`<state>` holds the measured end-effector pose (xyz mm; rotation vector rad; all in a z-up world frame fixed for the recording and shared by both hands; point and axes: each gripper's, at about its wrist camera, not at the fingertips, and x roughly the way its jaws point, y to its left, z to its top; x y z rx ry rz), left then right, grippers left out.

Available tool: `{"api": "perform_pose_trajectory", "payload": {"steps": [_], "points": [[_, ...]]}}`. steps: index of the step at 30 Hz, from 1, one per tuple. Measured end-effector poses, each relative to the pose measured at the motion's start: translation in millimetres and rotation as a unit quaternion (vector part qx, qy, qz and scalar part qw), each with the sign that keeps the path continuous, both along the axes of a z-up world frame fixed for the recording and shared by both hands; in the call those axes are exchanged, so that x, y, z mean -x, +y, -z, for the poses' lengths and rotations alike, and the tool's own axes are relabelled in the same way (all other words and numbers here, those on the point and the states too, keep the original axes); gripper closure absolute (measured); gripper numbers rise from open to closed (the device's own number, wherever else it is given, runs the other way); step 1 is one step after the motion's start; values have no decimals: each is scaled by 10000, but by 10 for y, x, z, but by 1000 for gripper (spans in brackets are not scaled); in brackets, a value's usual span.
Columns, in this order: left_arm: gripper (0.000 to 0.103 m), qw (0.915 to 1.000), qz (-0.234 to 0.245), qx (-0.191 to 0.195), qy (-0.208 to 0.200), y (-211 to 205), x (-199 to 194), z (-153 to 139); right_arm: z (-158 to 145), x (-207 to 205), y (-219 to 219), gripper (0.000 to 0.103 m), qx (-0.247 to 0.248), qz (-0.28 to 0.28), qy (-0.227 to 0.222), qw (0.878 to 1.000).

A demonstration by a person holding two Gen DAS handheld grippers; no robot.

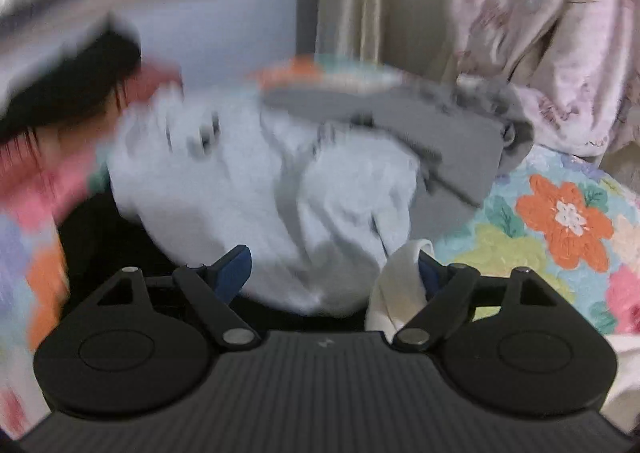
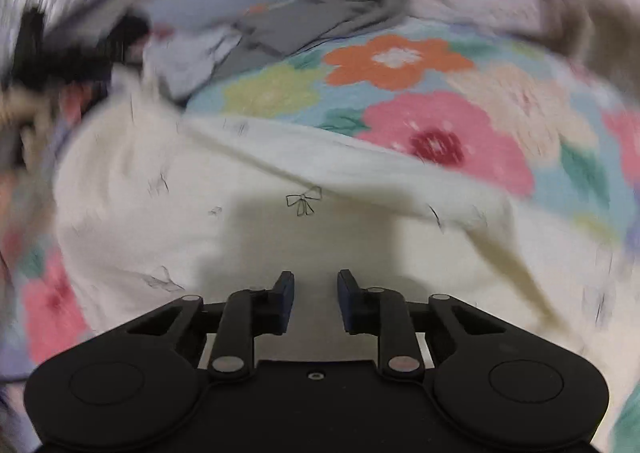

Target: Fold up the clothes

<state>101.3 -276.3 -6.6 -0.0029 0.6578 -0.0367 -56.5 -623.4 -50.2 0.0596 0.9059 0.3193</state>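
Observation:
In the right wrist view a cream garment [image 2: 208, 189] with small bow prints lies spread on the floral bedspread [image 2: 420, 101]. My right gripper [image 2: 316, 301] hovers just above it, jaws open and empty. In the left wrist view my left gripper [image 1: 332, 273] is wide open; a fold of cream cloth [image 1: 396, 289] drapes over its right finger, not pinched. Just ahead lies a light grey-white garment [image 1: 260, 181] with a grey garment [image 1: 420, 121] behind it. Both views are blurred.
A pile of black and red clothes [image 1: 80, 93] sits at the left. A pink patterned blanket [image 1: 560, 33] is heaped at the back right. The grey garment also shows far back in the right wrist view [image 2: 304, 29]. A wall and curtain stand behind the bed.

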Motion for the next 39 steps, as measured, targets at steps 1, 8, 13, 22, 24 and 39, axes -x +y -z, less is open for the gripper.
{"api": "perform_pose_trajectory", "payload": {"steps": [1, 8, 13, 22, 24, 39], "points": [[20, 9992, 130, -279, -266, -40, 56, -38, -7, -48, 41, 76, 42, 5, -45, 10000], [20, 9929, 984, -640, -172, -225, 171, -113, -19, -399, -102, 76, -268, 900, -446, 9946], [20, 9972, 711, -207, 109, -171, 159, 45, -22, -499, -354, 76, -311, 1545, -462, 9864], [20, 9989, 438, 96, 153, 294, 763, 23, -481, 566, -423, 57, -757, 1717, -678, 9799], [20, 9990, 374, 187, 138, 412, 886, 43, -562, 840, -346, 54, -590, 1701, -708, 9811], [20, 9809, -198, 1552, 1160, 765, 1178, 628, 72, 1981, -807, 22, -2680, 3684, 79, 8901]]}}
